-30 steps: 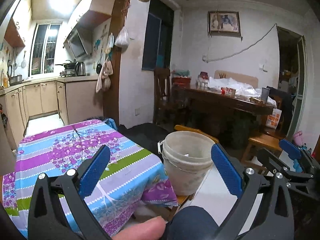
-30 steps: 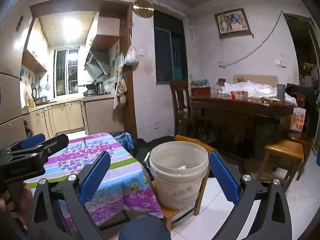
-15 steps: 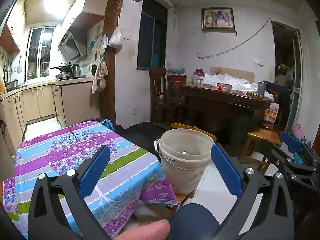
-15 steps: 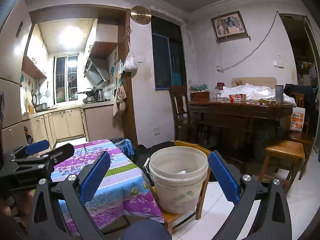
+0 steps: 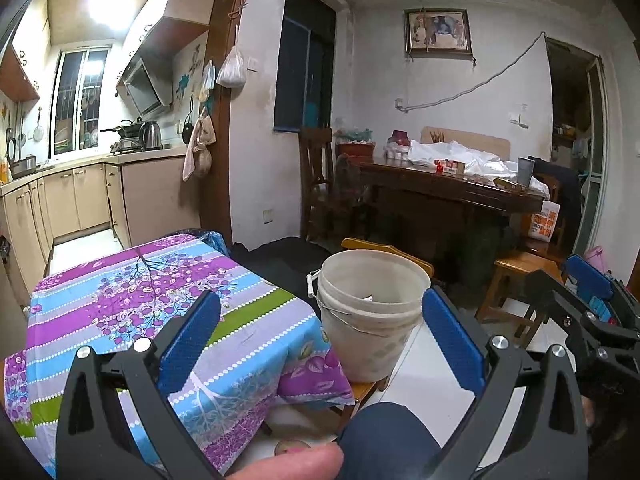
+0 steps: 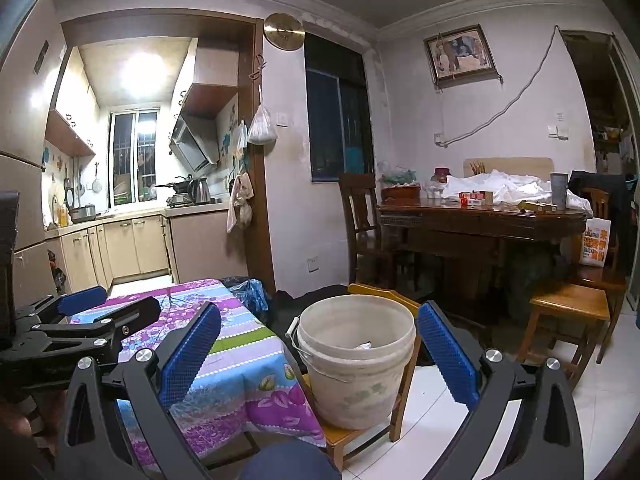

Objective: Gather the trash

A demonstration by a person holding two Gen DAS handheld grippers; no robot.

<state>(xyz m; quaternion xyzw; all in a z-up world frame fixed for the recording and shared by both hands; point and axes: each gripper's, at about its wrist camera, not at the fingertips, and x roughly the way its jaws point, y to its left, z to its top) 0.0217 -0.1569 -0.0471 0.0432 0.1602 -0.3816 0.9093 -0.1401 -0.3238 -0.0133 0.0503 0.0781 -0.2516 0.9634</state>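
A dirty white plastic bucket point(image 5: 370, 312) stands on a small wooden stool point(image 6: 352, 436) beside the low table; it also shows in the right wrist view point(image 6: 356, 360). A bit of white trash point(image 6: 362, 346) lies inside it. My left gripper point(image 5: 320, 340) is open and empty, held above the table's near corner, short of the bucket. My right gripper point(image 6: 318, 350) is open and empty, also raised and facing the bucket. Each gripper shows at the edge of the other's view. No loose trash shows on the table.
The low table point(image 5: 132, 300) has a purple, blue and green floral cloth. A dark dining table point(image 6: 476, 220) with white bags, boxes and a cup stands behind, with wooden chairs and a stool point(image 6: 568, 308). A kitchen point(image 5: 80, 192) opens at the left. My knee point(image 5: 384, 436) is below.
Both grippers have lifted and tilted slightly, so the bucket and table sit a little lower in view. Both stay open and empty.
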